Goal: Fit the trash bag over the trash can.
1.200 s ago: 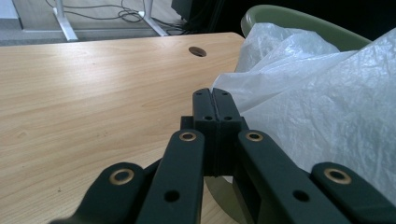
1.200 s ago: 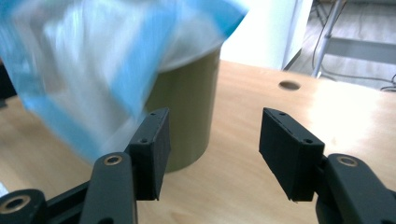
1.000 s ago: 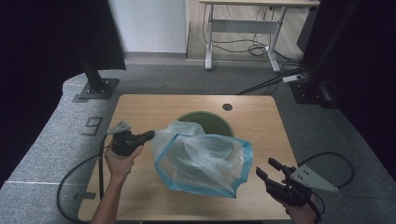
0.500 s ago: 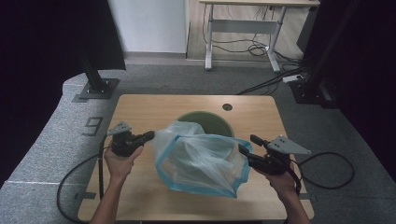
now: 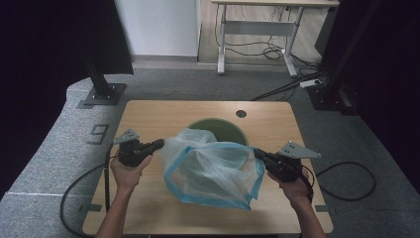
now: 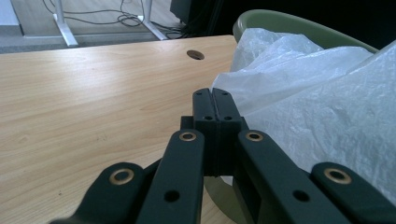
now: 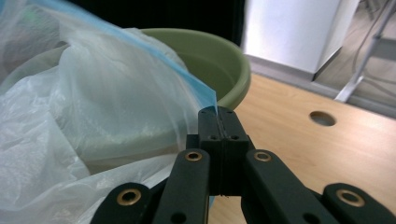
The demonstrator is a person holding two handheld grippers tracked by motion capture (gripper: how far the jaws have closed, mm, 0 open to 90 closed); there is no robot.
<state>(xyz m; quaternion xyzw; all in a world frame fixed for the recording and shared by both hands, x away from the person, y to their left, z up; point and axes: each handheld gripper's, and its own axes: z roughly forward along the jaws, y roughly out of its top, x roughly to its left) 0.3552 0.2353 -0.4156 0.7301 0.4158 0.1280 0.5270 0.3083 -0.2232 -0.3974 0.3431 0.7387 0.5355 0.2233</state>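
Translucent plastic bag point(image 5: 213, 168), blue-edged, is spread sideways between both grippers, long axis across the desk point(image 5: 163, 116), mouth toward the person, draped over the green bin point(image 5: 225, 130). Left gripper point(image 5: 159, 144) fingers clenched on its left edge. Right gripper point(image 5: 257, 152) fingers just closed, pinching its right edge. Grey carpet surrounds the desk.

The left gripper point(image 5: 157, 144) and right gripper point(image 5: 258, 152) are both matte black, each topped with a grey three-cornered plate and trailing a black cable; seen close in the gripper views, each has two flat jaw blocks with small screw holes, carried on broad black link arms; brass-coloured rivets ring the pivots of those links. The person's forearms are bare, with no sleeves showing; the left hand point(image 5: 126, 168) and right hand point(image 5: 296, 184) wear no gloves.
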